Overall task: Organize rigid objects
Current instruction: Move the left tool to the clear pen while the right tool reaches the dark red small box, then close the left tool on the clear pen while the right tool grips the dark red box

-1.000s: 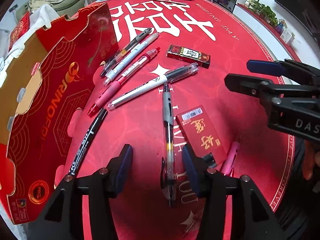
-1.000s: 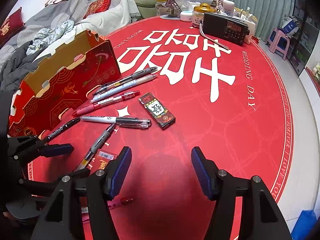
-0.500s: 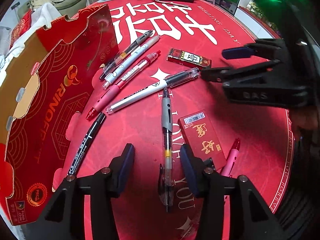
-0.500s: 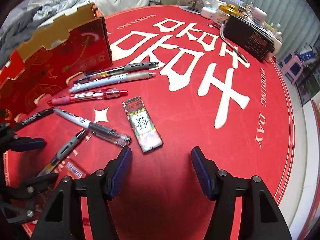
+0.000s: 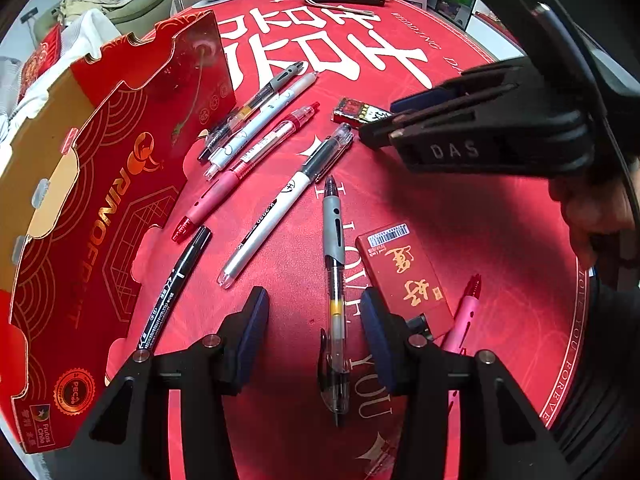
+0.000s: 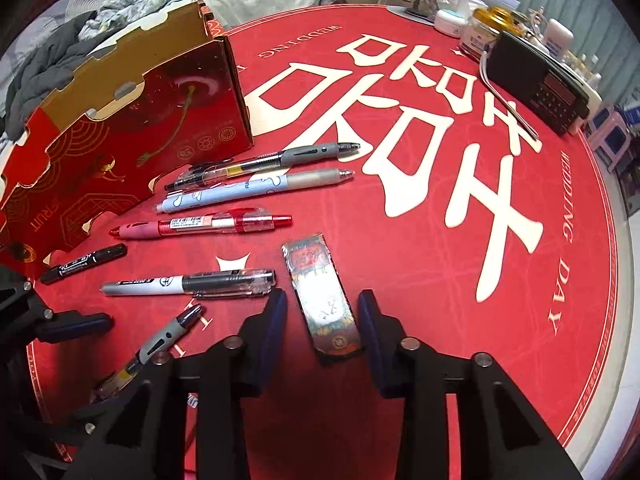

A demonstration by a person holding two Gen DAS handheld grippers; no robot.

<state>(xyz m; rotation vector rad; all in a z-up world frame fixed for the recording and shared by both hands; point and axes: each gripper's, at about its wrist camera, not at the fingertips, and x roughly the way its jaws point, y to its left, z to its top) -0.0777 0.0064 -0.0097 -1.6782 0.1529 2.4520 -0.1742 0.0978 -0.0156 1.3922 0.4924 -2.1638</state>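
Several pens lie on the red round table beside a red cardboard box (image 5: 92, 200). My left gripper (image 5: 314, 312) is open over a grey-grip gel pen (image 5: 334, 264), its fingers on either side of the pen. A red flat box (image 5: 404, 276) and a pink pen (image 5: 460, 320) lie just right of it. My right gripper (image 6: 322, 320) is open, its fingers straddling a small dark patterned flat box (image 6: 322, 300) without touching it. The right gripper also shows in the left wrist view (image 5: 384, 120).
A red pen (image 6: 200, 226), a blue-white pen (image 6: 252, 188), a grey-black pen (image 6: 264, 162), a silver-black pen (image 6: 184, 282) and a black marker (image 6: 84, 262) lie near the cardboard box (image 6: 132, 120). A black radio (image 6: 536, 84) and jars stand at the table's far edge.
My right gripper moved forward and down over the small patterned box, which now sits between its fingers. My left gripper stayed over the grey-grip pen.
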